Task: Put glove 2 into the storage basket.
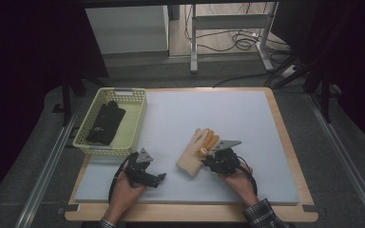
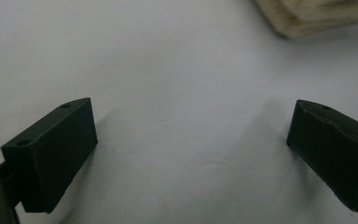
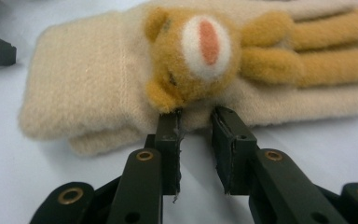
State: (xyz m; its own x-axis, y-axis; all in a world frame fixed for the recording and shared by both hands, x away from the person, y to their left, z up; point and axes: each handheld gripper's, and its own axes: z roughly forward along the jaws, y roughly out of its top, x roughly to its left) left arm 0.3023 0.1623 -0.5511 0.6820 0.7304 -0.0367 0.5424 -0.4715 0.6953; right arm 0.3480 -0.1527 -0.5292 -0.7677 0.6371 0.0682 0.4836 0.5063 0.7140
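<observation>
The grey mat (image 1: 247,114) bears a yellow basket (image 1: 135,124) at its left, already holding a black glove (image 1: 105,122). The cream bear glove (image 1: 197,153) lies mid-mat. Left gripper (image 1: 159,178): jaws wide apart, empty, resting nearby. Right gripper (image 3: 196,116): jaws narrowed at the glove's edge; whether fabric is pinched is unclear. Seat both pads around the edge fold before lifting, then carry toward the basket

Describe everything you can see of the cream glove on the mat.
The glove is fuzzy cream knit with tan fingers and a tan bear face with a white muzzle and pink nose. It lies flat on the grey mat, right of the basket. The right gripper has its narrowly parted tips at the glove's edge, under the bear face.
</observation>
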